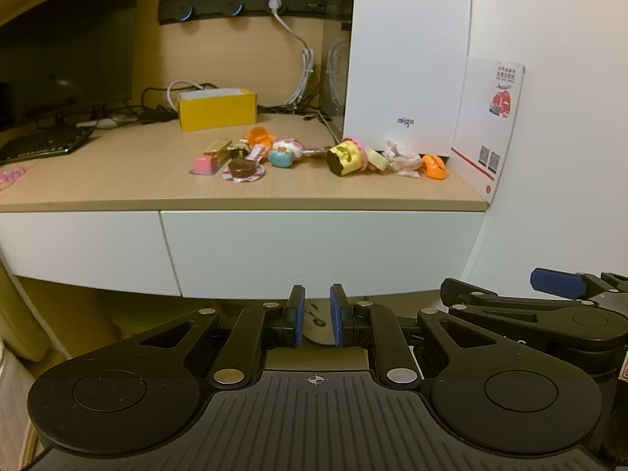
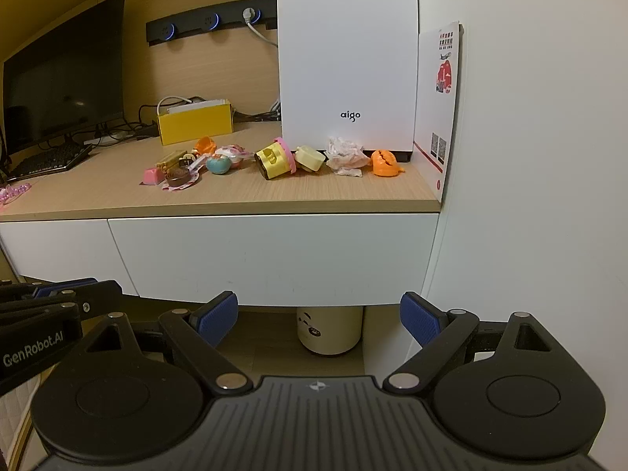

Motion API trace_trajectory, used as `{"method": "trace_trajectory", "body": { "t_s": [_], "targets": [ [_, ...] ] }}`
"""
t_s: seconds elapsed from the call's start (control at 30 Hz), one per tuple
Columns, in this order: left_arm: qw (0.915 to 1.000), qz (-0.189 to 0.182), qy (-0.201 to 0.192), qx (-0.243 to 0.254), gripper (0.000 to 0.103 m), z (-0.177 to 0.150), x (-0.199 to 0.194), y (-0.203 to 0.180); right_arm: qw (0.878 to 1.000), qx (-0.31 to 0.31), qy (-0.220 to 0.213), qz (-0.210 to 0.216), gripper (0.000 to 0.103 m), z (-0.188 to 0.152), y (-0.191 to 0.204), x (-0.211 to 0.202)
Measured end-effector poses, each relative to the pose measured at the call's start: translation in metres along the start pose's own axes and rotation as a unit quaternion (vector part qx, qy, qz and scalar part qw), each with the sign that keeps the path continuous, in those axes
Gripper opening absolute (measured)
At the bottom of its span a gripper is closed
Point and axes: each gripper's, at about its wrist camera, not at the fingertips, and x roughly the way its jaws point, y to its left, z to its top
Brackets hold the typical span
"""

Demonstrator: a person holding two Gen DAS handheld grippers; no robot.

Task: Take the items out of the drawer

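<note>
The white drawer front (image 1: 322,251) (image 2: 271,259) under the wooden desk is closed. My left gripper (image 1: 317,314) hovers just below its bottom edge, its blue pads nearly together with only a narrow gap and nothing between them. My right gripper (image 2: 318,318) is open wide and empty, also low in front of the same drawer. Several small toys lie on the desk above: a yellow toy with a pink rim (image 1: 345,159) (image 2: 274,163), an orange toy (image 1: 433,165) (image 2: 386,163), a teal ball (image 2: 218,165) and a pink block (image 1: 203,165). The drawer's inside is hidden.
A white aigo computer case (image 2: 347,59) stands at the back right beside a white wall (image 2: 530,157). A yellow box (image 1: 218,108), a monitor (image 1: 66,47) and a keyboard (image 1: 43,143) sit to the left. A second drawer front (image 1: 82,247) adjoins. A cream bin (image 2: 329,329) stands under the desk.
</note>
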Motion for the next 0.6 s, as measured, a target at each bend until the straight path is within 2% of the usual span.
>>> {"method": "trace_trajectory", "body": {
  "t_s": [0.6],
  "targets": [
    [1.0000,-0.003,0.001,-0.002,0.017,-0.0007,0.0024,0.0000,1.000,-0.003,-0.002,0.013,0.090,-0.0021,0.0017,-0.0017]
  ]
}}
